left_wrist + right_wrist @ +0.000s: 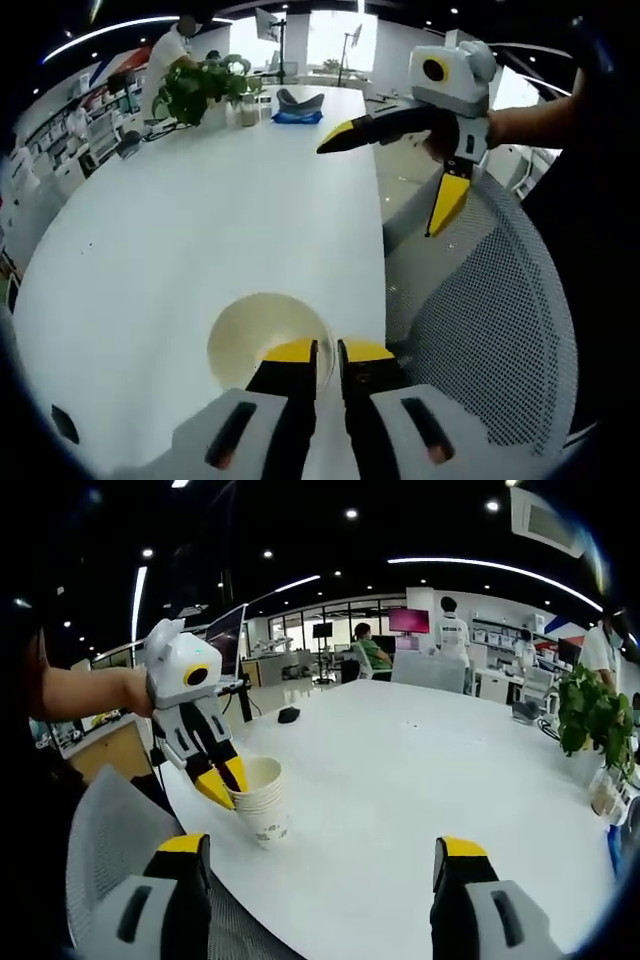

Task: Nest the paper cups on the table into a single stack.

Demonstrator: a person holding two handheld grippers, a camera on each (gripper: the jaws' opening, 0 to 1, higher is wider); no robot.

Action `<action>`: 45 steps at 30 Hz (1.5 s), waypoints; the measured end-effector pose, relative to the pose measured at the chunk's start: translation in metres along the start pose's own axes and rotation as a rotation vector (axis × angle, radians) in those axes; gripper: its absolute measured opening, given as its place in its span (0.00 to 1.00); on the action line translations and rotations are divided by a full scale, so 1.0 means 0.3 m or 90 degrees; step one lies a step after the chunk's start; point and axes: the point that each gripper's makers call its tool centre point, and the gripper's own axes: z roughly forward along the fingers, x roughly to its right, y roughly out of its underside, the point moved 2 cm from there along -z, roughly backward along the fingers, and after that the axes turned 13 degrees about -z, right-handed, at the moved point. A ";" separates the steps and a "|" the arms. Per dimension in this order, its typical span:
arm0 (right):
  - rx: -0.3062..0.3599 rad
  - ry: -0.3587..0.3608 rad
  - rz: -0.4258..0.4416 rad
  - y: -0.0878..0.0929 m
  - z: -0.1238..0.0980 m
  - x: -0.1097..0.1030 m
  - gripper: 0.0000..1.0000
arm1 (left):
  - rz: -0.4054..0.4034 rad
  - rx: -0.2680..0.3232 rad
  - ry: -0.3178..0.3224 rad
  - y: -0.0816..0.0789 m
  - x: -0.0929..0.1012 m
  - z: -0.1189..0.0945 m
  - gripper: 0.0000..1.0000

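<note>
- The stack of paper cups stands upright near the left edge of the white surface, long axis vertical, mouth up; from above the open mouth shows round and pale.
- My left claw is pinched nearly closed on the near rim of the top cup, yellow tips on either side of the wall.
- My right claw is spread wide, holding nothing, off the surface's near edge.
- How many cups are nested is hard to count.
- A potted plant sits at the far end; a mesh chair back is beside the surface.
</note>
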 end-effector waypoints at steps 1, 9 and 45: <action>0.000 -0.001 -0.001 0.002 0.001 0.000 0.94 | 0.001 0.006 -0.001 -0.005 0.003 -0.007 0.12; 0.006 -0.007 -0.005 -0.006 0.013 -0.003 0.94 | 0.031 0.071 -0.023 -0.043 -0.018 -0.077 0.19; 0.066 -0.119 -0.095 -0.061 0.308 -0.148 0.79 | 0.012 0.129 -0.105 0.169 -0.153 0.049 0.52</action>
